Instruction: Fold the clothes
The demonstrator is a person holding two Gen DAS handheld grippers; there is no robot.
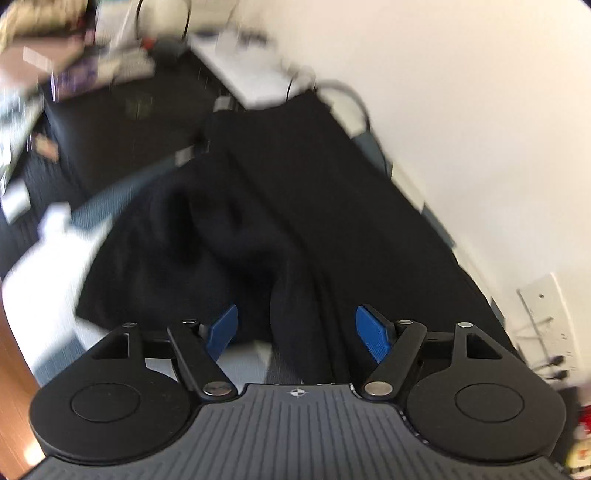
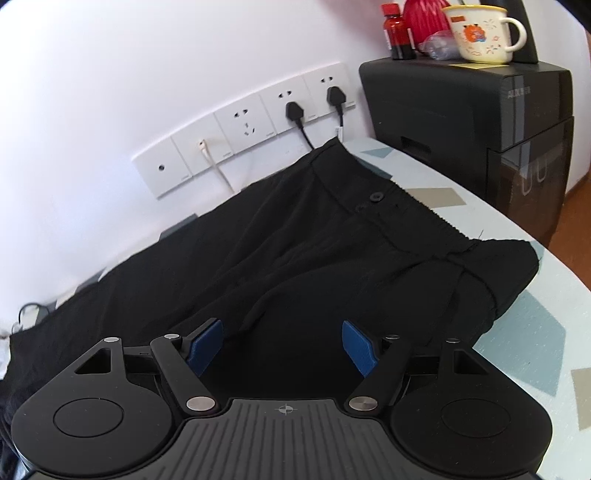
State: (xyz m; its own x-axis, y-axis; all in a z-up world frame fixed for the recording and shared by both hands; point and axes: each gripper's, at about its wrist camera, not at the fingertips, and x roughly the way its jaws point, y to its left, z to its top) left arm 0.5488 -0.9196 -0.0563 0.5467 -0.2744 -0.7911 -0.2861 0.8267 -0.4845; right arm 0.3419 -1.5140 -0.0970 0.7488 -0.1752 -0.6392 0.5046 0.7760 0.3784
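A pair of black trousers (image 2: pixel 295 236) lies spread on a pale patterned table (image 2: pixel 532 332), waistband with a button (image 2: pixel 376 196) toward the far right. My right gripper (image 2: pixel 282 345) is open just above the trousers' near edge, blue pads apart, holding nothing. In the blurred left wrist view the same trousers (image 1: pixel 314 206) run along the wall, with a bunched fold of cloth (image 1: pixel 214 229) at the near left. My left gripper (image 1: pixel 295 330) is open over the near edge of the cloth, empty.
A row of wall sockets (image 2: pixel 243 136) with two black plugs sits behind the table. A black box (image 2: pixel 472 122) at the right carries a mug (image 2: pixel 480 33), a red bottle and a red object. A cluttered desk (image 1: pixel 110 74) lies beyond the left gripper.
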